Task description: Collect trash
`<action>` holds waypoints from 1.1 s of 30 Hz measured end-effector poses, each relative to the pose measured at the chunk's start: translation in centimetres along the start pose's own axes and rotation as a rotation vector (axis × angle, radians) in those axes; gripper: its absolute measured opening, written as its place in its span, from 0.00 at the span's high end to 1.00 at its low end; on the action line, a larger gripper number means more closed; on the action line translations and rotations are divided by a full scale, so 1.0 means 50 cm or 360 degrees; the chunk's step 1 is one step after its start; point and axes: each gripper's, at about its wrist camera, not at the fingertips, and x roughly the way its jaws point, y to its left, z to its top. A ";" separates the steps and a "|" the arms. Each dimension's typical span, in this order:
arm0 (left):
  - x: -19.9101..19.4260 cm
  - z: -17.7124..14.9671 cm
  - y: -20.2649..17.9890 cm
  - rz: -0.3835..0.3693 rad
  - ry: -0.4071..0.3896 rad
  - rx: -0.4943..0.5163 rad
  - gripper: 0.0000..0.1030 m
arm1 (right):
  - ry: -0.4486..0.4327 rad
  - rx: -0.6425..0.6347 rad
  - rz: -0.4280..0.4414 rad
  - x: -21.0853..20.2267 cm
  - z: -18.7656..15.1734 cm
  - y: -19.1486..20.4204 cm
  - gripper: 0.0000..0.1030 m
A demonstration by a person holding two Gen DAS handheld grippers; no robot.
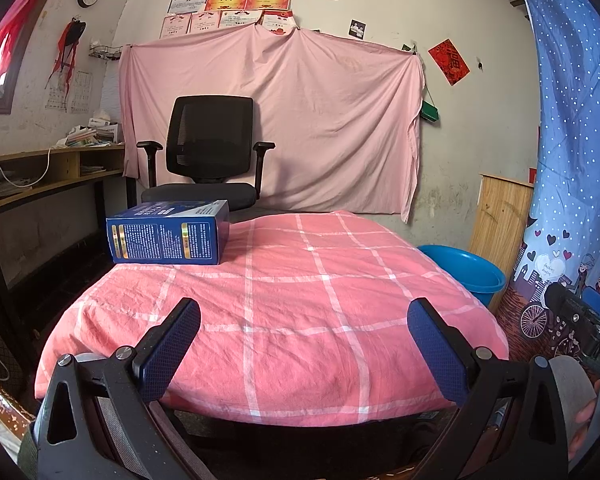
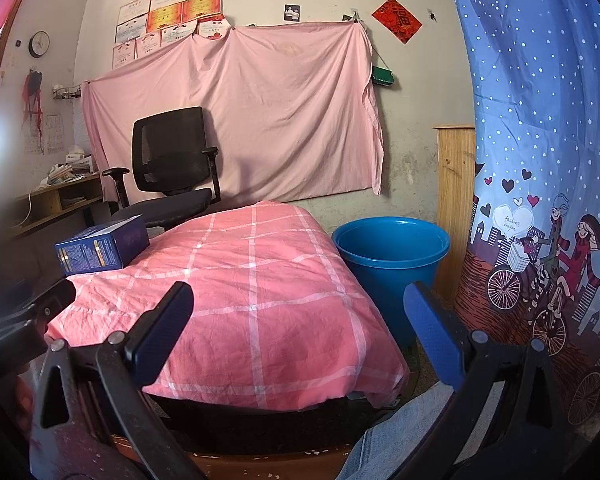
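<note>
Left wrist view: left tongs [image 1: 304, 344], jaws spread wide and released, nothing between them, held over the near edge of the tabletop [image 1: 300, 300] draped in a pink checked cloth; right tongs [image 2: 298, 330] likewise spread and unloaded above the same near edge. Blue bucket [image 2: 392, 256] stands on the floor just beside the tabletop's right edge, only its bare inner wall visible, its bottom hidden. Blue box [image 1: 168, 234], the one item on the cloth, lies flat at the far left corner, well apart from both tongs, with open cloth between.
</note>
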 end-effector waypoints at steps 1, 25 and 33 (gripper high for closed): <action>0.000 0.000 0.000 -0.0001 0.0000 0.0001 0.02 | -0.0001 0.0000 0.0000 0.000 0.000 0.000 0.00; -0.001 0.000 -0.004 0.0003 -0.0005 0.0007 0.02 | -0.0004 0.0002 0.0001 0.000 0.001 0.005 0.00; -0.001 -0.001 -0.003 0.0003 -0.0005 0.0008 0.02 | -0.0005 0.0001 0.0002 0.000 0.001 0.005 0.00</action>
